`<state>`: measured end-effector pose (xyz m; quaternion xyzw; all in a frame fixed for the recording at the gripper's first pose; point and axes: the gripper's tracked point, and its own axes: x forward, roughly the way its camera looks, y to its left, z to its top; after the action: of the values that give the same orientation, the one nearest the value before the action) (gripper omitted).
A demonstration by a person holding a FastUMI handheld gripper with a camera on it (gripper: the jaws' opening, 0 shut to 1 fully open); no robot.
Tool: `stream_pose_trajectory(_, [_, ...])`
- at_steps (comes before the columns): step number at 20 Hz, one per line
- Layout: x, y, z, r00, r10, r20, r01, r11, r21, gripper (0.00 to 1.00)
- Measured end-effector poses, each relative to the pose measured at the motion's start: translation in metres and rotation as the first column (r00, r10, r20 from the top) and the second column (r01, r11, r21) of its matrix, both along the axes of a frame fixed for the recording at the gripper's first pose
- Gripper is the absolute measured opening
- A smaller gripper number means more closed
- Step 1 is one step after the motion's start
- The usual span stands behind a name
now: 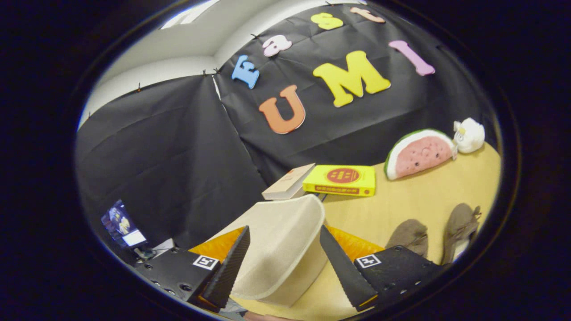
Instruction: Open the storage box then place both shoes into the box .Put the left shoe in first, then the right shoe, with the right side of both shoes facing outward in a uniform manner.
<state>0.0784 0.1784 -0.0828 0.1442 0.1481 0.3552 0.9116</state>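
Roughly, by line:
Open room: the wooden table [424, 196] is bare between the books and the shoes, and runs up to the black cloth wall [178, 147] behind.
Far edge: a yellow book [341, 179] lies flat by the wall, a paler book [289, 182] touching its side; a watermelon cushion [419, 154] and a small white plush toy [469, 134] sit together further along.
Storage box: the cream fabric flap [281, 245] of the storage box [352, 243] is tipped up; an orange panel shows on both sides of it. I cannot see what is inside.
Hand-held gripper [284, 254]: fingers spread apart, one on either side of the flap, not clearly pressing on it.
Shoes: the two grey-brown shoes [435, 232] lie side by side on the table, beyond the box and off to the right of the fingers, near the table's edge.
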Motion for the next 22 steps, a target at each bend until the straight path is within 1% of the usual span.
stream_pose_trajectory(2, [0.008, 0.005, -0.007, 0.996, 0.048, -0.081, -0.045, 0.998, 0.040, 0.95])
stream_pose_trajectory(5, [0.017, 0.008, -0.010, 0.978, 0.119, -0.173, -0.096, 0.986, 0.139, 0.95])
stream_pose_trajectory(7, [0.029, 0.007, -0.017, 0.963, 0.137, -0.232, -0.094, 0.978, 0.186, 0.95])
stream_pose_trajectory(9, [0.042, 0.008, -0.029, 0.943, 0.148, -0.299, -0.088, 0.975, 0.206, 0.95])
stream_pose_trajectory(10, [0.045, 0.012, -0.034, 0.928, 0.169, -0.331, -0.094, 0.969, 0.229, 0.95])
stream_pose_trajectory(11, [0.043, 0.016, -0.036, 0.906, 0.210, -0.368, -0.112, 0.956, 0.269, 0.95])
stream_pose_trajectory(13, [0.038, 0.024, -0.037, 0.849, 0.292, -0.440, -0.132, 0.924, 0.358, 0.93])
stream_pose_trajectory(14, [0.034, 0.026, -0.035, 0.814, 0.333, -0.475, -0.132, 0.904, 0.407, 0.86])
stream_pose_trajectory(15, [0.036, 0.028, -0.036, 0.796, 0.343, -0.499, -0.121, 0.897, 0.425, 0.78])
stream_pose_trajectory(16, [0.036, 0.024, -0.039, 0.791, 0.339, -0.510, -0.114, 0.900, 0.420, 0.71])
stream_pose_trajectory(17, [0.035, 0.023, -0.037, 0.788, 0.333, -0.517, -0.107, 0.902, 0.418, 0.68])
stream_pose_trajectory(19, [0.034, 0.022, -0.035, 0.804, 0.299, -0.514, -0.099, 0.920, 0.380, 0.63])
stream_pose_trajectory(20, [0.029, 0.022, -0.036, 0.816, 0.273, -0.509, -0.094, 0.932, 0.350, 0.59])
stream_pose_trajectory(22, [0.029, 0.016, -0.031, 0.828, 0.229, -0.512, -0.071, 0.948, 0.310, 0.51])
